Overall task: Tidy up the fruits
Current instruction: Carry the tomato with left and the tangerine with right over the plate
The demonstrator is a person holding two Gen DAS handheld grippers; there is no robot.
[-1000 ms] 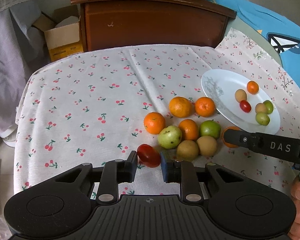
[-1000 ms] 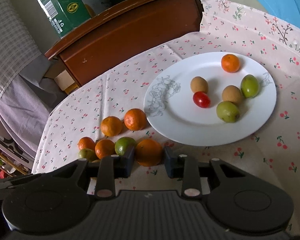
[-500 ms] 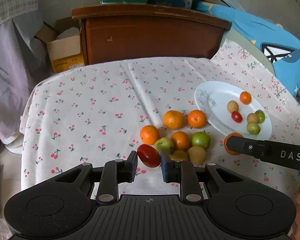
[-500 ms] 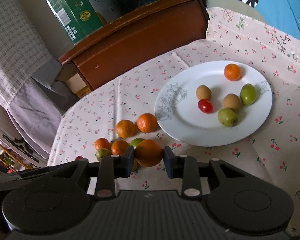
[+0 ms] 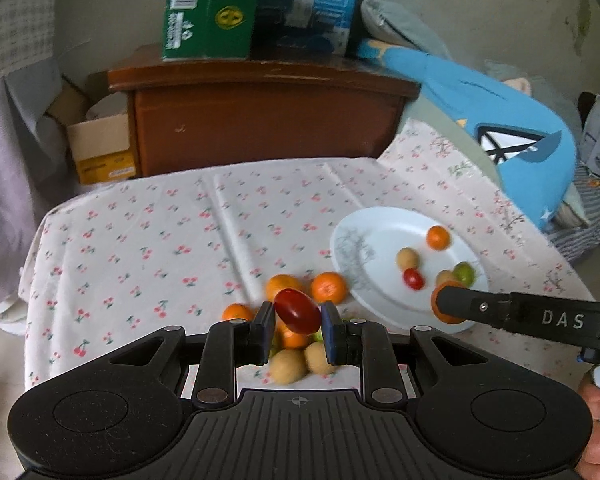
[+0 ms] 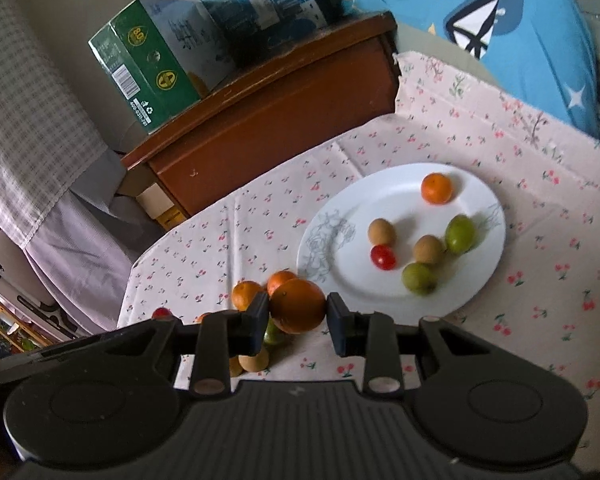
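Lifted higher off the cloth than a second ago, both fruits now well clear of the pile

Left wrist view: left gripper clenched on glossy red oval cherry tomato, held above leftover oranges and brown kiwis; right gripper reaching over white plate, orange peeking behind its matte black finger

Right wrist view: right gripper clamped on round dimpled orange, hanging just beside smooth plate rim; cherry-print tablecloth creased, soft

"DAS" is printed on the right claw.
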